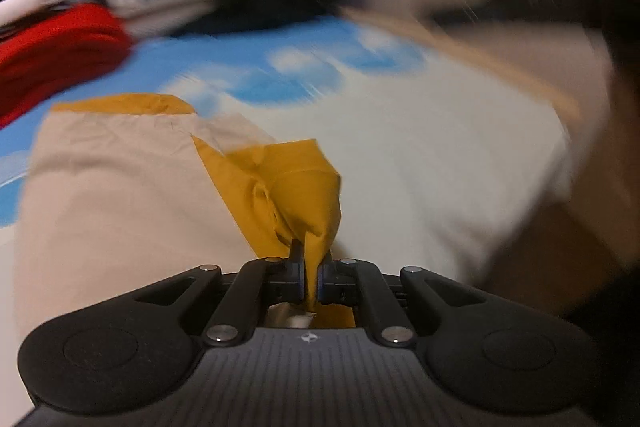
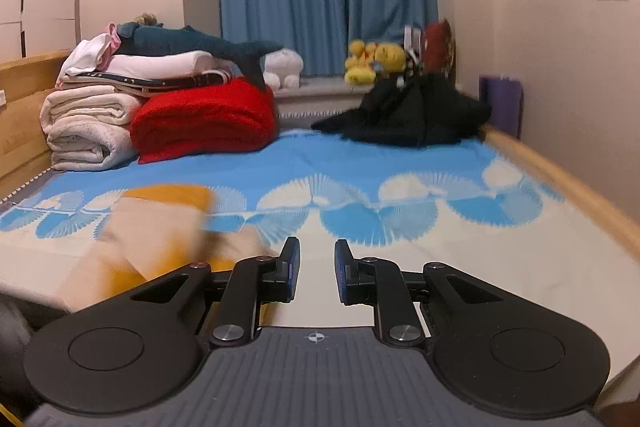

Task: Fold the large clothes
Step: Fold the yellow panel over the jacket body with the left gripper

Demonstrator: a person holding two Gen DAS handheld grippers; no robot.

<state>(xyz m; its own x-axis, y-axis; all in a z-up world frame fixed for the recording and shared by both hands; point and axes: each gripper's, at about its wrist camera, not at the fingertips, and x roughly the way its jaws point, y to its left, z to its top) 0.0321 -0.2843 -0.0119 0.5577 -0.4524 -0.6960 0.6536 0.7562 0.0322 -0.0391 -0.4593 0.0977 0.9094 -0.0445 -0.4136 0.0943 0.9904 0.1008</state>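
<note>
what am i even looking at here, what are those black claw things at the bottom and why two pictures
Each picture comes from a camera mounted on a hand-held, two-fingered gripper; a person carries one in each hand. The black shapes at the bottom are the grippers themselves. In the left-hand view, which is blurred, the left gripper pinches a mustard-yellow part of a beige and yellow garment lying on the bed. In the right-hand view, the right gripper has a gap between its fingers and holds nothing. Farther back on the blue and white bedspread sit folded white blankets, a red blanket and dark clothes.
</note>
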